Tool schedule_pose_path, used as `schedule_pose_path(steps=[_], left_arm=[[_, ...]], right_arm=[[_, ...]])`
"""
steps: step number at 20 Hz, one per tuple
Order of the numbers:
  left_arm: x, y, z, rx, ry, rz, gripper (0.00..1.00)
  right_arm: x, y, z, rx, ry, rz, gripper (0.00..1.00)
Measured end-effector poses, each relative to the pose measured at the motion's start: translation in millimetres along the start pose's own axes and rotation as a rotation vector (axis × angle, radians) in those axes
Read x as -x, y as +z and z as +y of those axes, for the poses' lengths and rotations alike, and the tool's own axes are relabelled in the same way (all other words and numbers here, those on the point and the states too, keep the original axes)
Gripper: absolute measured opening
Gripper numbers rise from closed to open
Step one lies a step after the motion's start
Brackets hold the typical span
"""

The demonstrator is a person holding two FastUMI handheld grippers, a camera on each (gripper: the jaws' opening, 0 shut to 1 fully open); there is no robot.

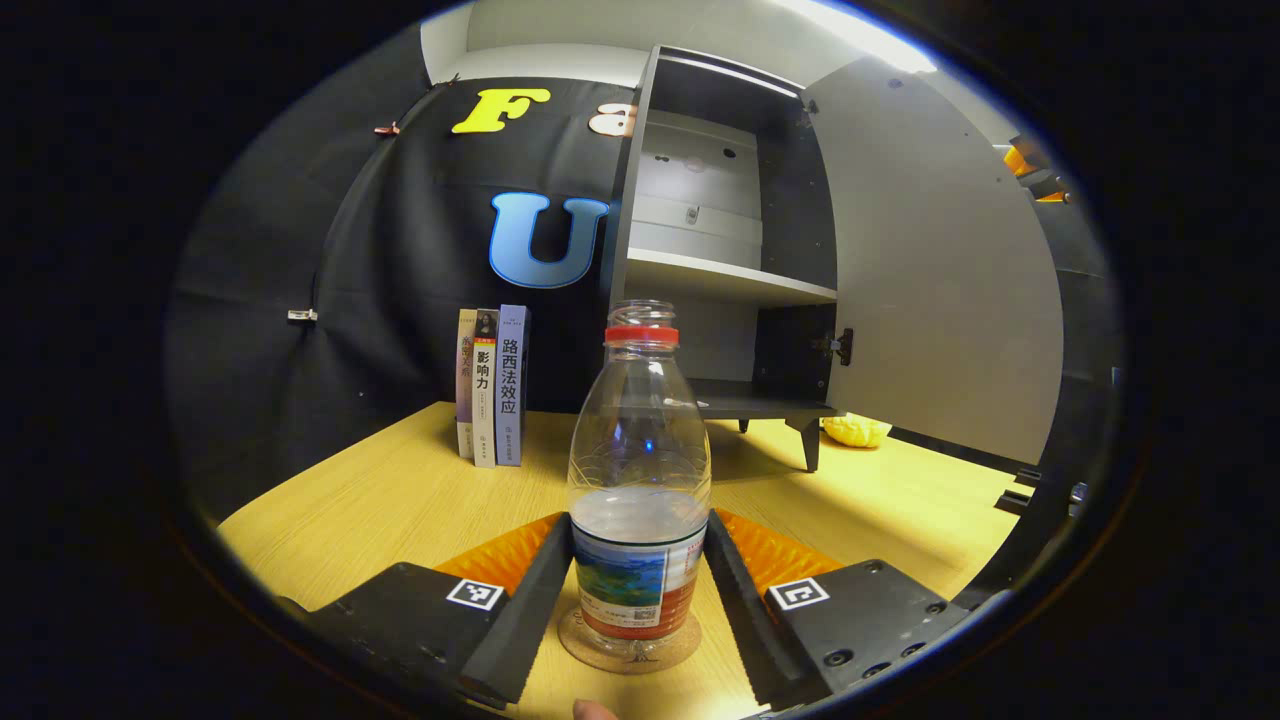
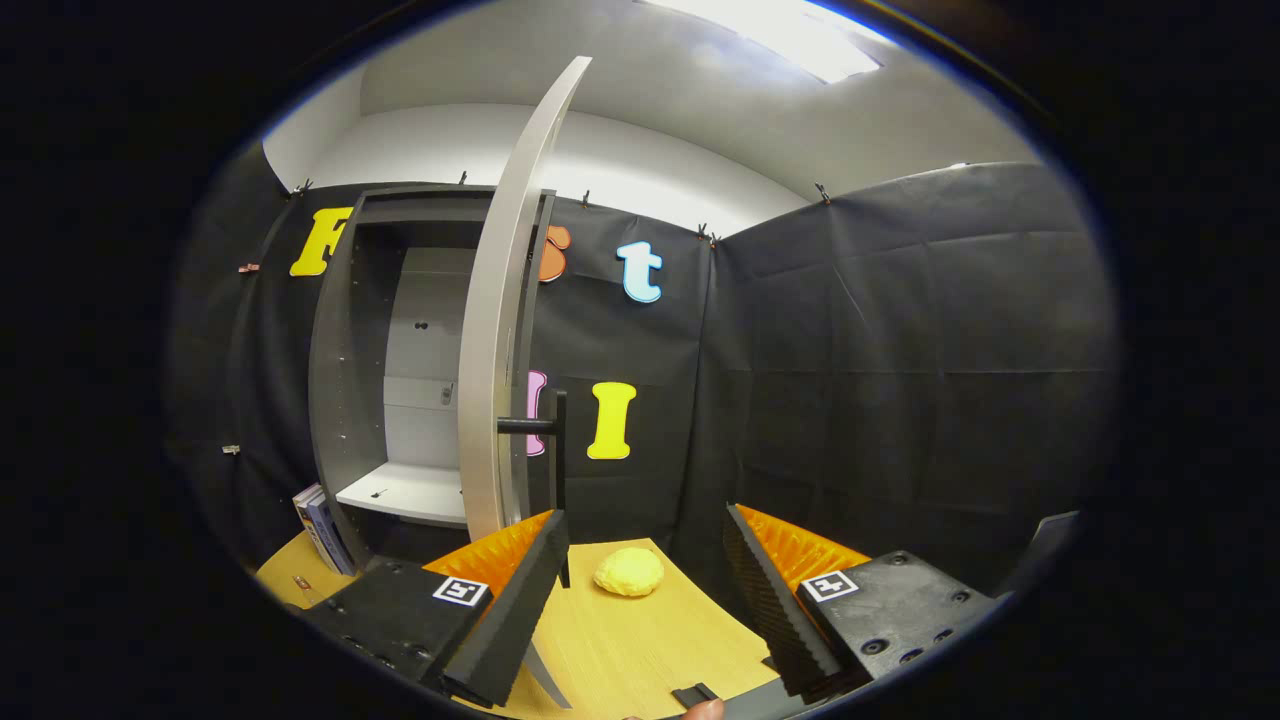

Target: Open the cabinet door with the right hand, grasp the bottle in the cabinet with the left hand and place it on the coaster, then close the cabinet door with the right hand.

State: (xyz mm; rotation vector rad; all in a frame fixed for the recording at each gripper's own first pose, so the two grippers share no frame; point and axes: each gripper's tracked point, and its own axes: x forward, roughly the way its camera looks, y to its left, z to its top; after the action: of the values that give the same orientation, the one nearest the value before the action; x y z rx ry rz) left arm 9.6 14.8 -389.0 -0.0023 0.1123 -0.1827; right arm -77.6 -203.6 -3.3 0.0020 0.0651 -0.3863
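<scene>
Wood table [image 1: 380, 500]: books [image 1: 492, 385] upright at left by the wall. Bottle [image 1: 640, 480] upright on coaster [image 1: 630, 655], long axis vertical, neck up, no cap seen. Left gripper [image 1: 640, 590] fingers flank it at label height, look to be touching both sides. Cabinet [image 1: 720, 280] behind, door [image 1: 940, 270] swung open. Right gripper [image 2: 640, 600] spread wide, empty, near door handle [image 2: 555, 440]; yellow lump [image 2: 629, 572] on table beyond.

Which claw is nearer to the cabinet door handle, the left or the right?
Right. The right claw is open just in front of the door handle, which stands close above its left finger. The left claw flanks the bottle on the coaster, well short of the cabinet.
</scene>
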Motion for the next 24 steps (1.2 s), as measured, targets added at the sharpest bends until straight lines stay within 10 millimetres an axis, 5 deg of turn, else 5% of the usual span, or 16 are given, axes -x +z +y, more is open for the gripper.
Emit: schedule_pose_path(steps=[5,13,18,24], left_arm=[[1,-8,-6,-0.003,-0.031,0.033,0.94],[8,4,-3,-0.023,-0.006,0.046,0.95],[18,50,1,-0.022,-0.004,0.007,0.94],[36,141,-14,-0.017,-0.074,-0.094,0.94]], right_arm=[[1,-4,-5,-0.008,-0.012,0.011,0.98],[-2,-8,-13,-0.043,-0.016,0.016,0.98],[-9,-8,-19,-0.056,-0.012,0.003,0.98],[-22,-6,-23,-0.114,-0.002,-0.015,0.98]])
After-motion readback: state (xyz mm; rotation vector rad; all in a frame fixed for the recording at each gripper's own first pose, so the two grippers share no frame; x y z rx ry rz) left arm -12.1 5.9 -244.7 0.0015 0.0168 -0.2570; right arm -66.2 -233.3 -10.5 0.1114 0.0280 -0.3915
